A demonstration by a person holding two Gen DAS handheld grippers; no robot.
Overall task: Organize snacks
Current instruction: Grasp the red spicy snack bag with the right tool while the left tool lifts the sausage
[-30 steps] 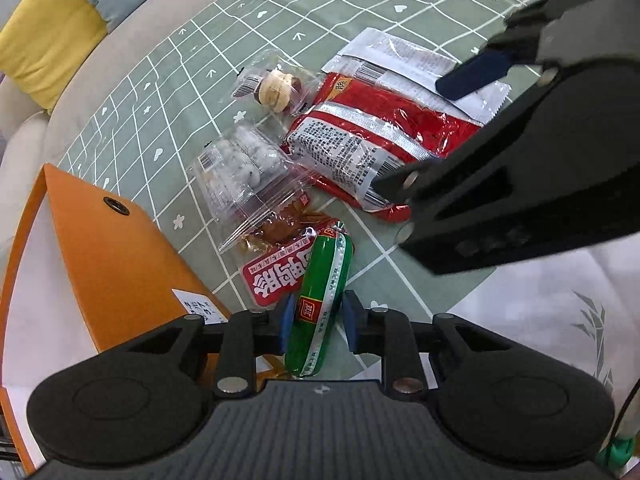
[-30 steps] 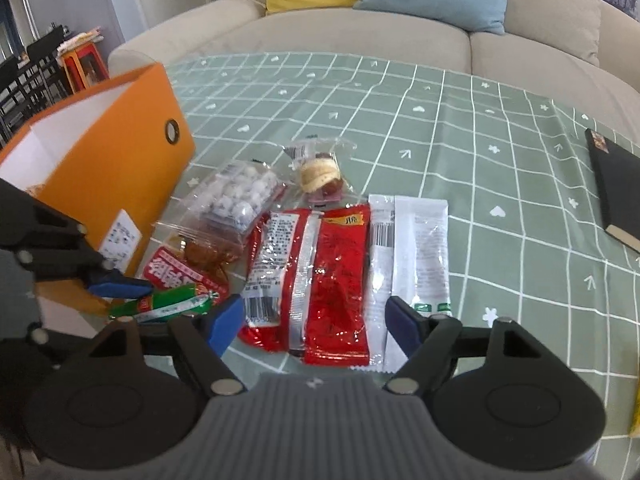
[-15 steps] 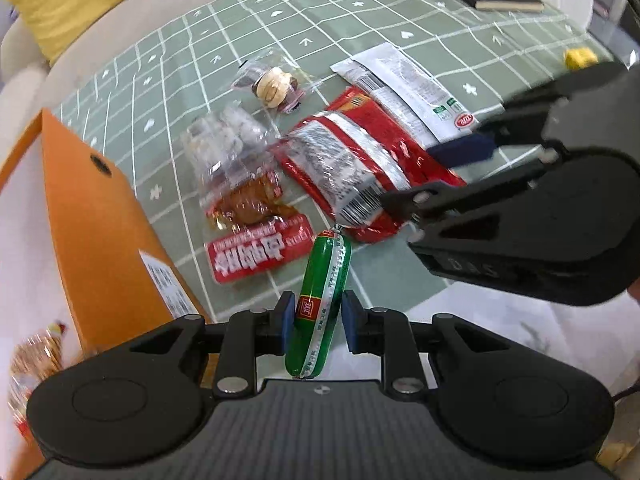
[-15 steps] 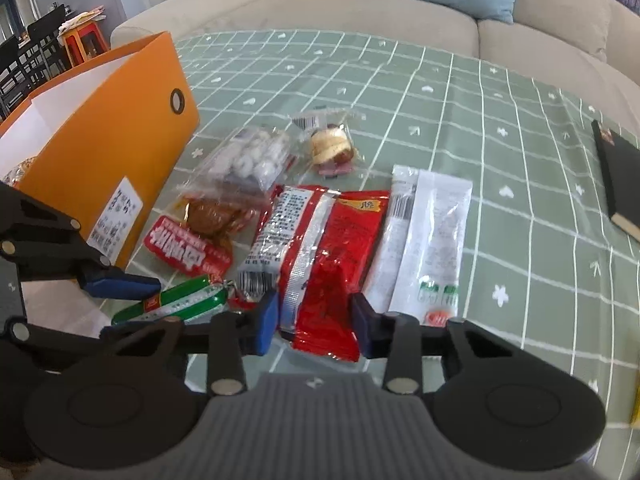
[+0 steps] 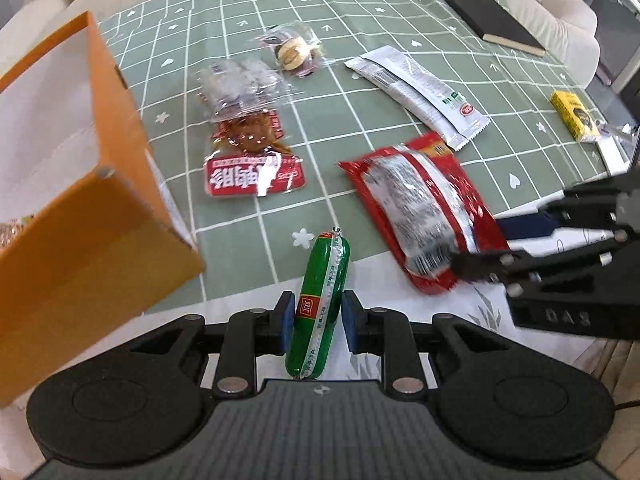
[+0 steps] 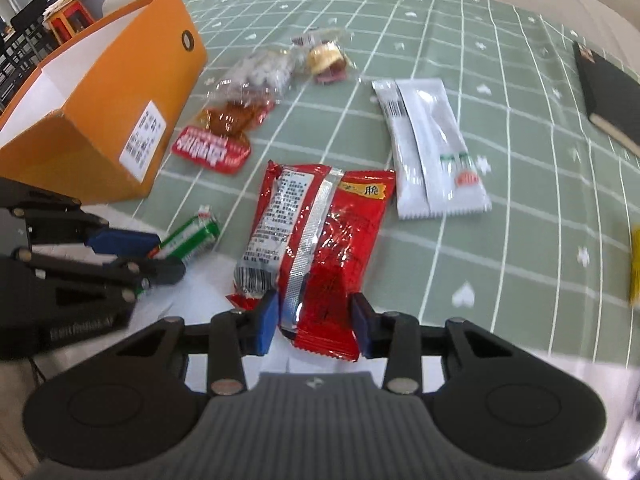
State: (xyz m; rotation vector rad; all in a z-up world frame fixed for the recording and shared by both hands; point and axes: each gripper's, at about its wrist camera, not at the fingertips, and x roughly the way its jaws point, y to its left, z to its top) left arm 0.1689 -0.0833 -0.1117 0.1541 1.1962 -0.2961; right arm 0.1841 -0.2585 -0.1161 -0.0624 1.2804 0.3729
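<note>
My left gripper (image 5: 314, 316) is shut on a green sausage stick (image 5: 326, 280), which hangs clear of the table beside the near corner of the open orange box (image 5: 100, 216). In the right wrist view my right gripper (image 6: 314, 320) is shut on the near end of a red snack bag (image 6: 320, 232), its blue pads pressing both sides. The bag (image 5: 420, 208) is tilted up off the green checked cloth, apart from the white packet (image 6: 428, 148). The left gripper (image 6: 152, 256) with the sausage (image 6: 192, 236) shows at the left, close to the box (image 6: 120, 92).
On the cloth lie a red spicy-snack packet (image 5: 252, 160), a clear bag of white sweets (image 5: 240, 84) and a small wrapped cake (image 5: 292, 52). A black notebook (image 5: 488, 16) and a yellow pack (image 5: 574, 116) lie far right. A sofa stands behind the table.
The right gripper has shut on the red bag and pulled it away from the white packet. The left gripper has rolled and carried the sausage closer to the orange box.
</note>
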